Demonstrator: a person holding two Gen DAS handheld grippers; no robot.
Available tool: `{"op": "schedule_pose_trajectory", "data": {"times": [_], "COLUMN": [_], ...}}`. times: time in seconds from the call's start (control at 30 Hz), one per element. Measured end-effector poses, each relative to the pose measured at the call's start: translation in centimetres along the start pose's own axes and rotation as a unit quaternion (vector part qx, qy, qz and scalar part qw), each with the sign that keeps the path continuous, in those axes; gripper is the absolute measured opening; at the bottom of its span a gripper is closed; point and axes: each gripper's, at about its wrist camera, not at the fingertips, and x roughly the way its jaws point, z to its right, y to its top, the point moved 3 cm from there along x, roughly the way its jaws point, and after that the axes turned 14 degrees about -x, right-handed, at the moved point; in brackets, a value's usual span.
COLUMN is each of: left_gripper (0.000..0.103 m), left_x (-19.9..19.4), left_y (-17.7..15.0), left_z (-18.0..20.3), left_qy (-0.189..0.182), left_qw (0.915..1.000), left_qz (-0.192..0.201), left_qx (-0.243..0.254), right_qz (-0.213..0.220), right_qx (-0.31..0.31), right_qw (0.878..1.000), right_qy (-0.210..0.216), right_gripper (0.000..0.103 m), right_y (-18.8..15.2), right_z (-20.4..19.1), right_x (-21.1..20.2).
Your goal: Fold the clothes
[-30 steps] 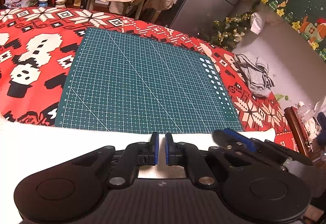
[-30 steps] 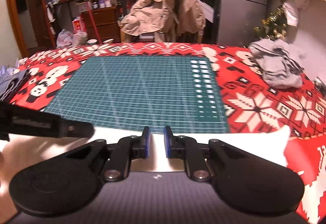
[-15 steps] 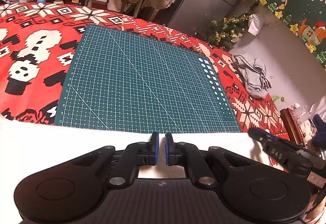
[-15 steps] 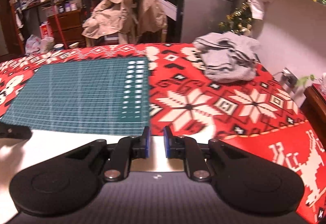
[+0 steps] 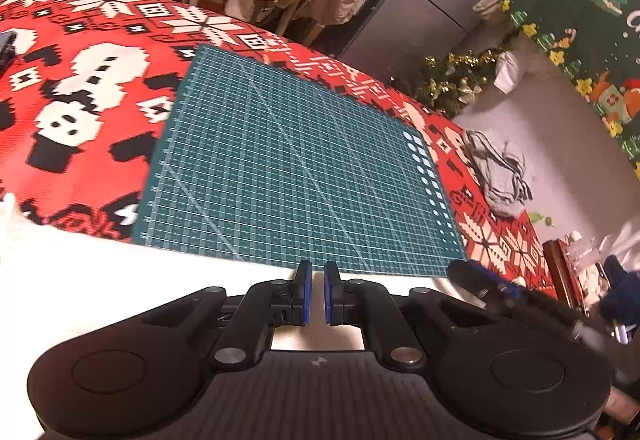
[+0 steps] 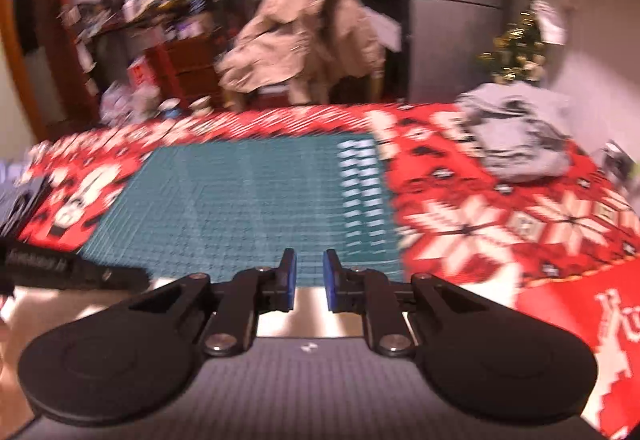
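My left gripper (image 5: 315, 290) sits over a white garment (image 5: 100, 284), blue pads a narrow slit apart; whether cloth is pinched there, I cannot tell. My right gripper (image 6: 309, 282) shows a slightly wider gap, with the pale fabric under it, grip likewise unclear. Straight ahead of both lies the green cutting mat (image 5: 288, 168) on a red snowflake tablecloth (image 6: 500, 224). Ahead and to my right, a grey crumpled garment (image 6: 516, 136). Lettering on the mat and on the green wall banner (image 5: 580, 12) is too blurred or cut off to read.
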Motion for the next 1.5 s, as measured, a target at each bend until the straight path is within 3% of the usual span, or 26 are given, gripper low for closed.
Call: {"op": "schedule_pose_trajectory", "data": {"times": [0.17, 0.63, 0.77, 1.0, 1.07, 1.13, 1.17, 1.2, 1.43, 1.5], "left_gripper": [0.006, 0.003, 0.005, 0.005, 0.009, 0.019, 0.034, 0.039, 0.045, 0.037], "left_x": [-1.0, -4.8, -5.8, -7.4, -8.0, -8.5, -8.7, -8.9, -8.4, -7.8], "left_y": [0.6, 1.7, 2.0, 3.2, 3.4, 3.6, 3.8, 3.9, 4.1, 3.9], "left_z": [-1.7, -5.5, -6.5, -7.5, -7.6, -7.8, -8.0, -8.2, -9.0, -8.8], "left_qy": [0.011, 0.071, 0.128, 0.124, 0.124, 0.128, 0.137, 0.142, 0.133, 0.145], "left_qw": [0.9998, 0.9937, 0.9844, 0.9852, 0.9848, 0.9836, 0.9815, 0.9797, 0.9847, 0.9832], "left_qz": [0.015, 0.068, 0.097, 0.111, 0.115, 0.122, 0.129, 0.138, 0.111, 0.107], "left_qx": [0.0, 0.055, 0.071, 0.042, 0.04, 0.038, 0.034, 0.03, 0.017, 0.028], "right_qz": [-0.011, -0.018, -0.018, -0.016, -0.016, -0.015, -0.015, -0.015, -0.013, -0.014], "right_qx": [-0.016, -0.008, -0.007, -0.007, -0.006, -0.004, -0.003, -0.002, -0.006, -0.005], "right_qw": [1.0, 1.0, 1.0, 1.0, 1.0, 1.0, 1.0, 1.0, 1.0, 1.0], "right_qy": [0.012, 0.009, 0.01, 0.011, 0.011, 0.011, 0.012, 0.012, 0.016, 0.015], "right_gripper": [0.015, 0.015, 0.015, 0.015, 0.015, 0.016, 0.016, 0.016, 0.016, 0.016], "right_y": [-0.3, -0.6, -0.6, -0.6, -0.6, -0.5, -0.5, -0.4, -0.3, -0.3], "right_z": [-1.5, -0.7, -0.6, -0.4, -0.4, -0.3, -0.3, -0.2, -0.6, -0.6], "right_x": [0.8, 1.4, 1.4, 1.3, 1.2, 1.2, 1.2, 1.2, 1.0, 1.0]}}
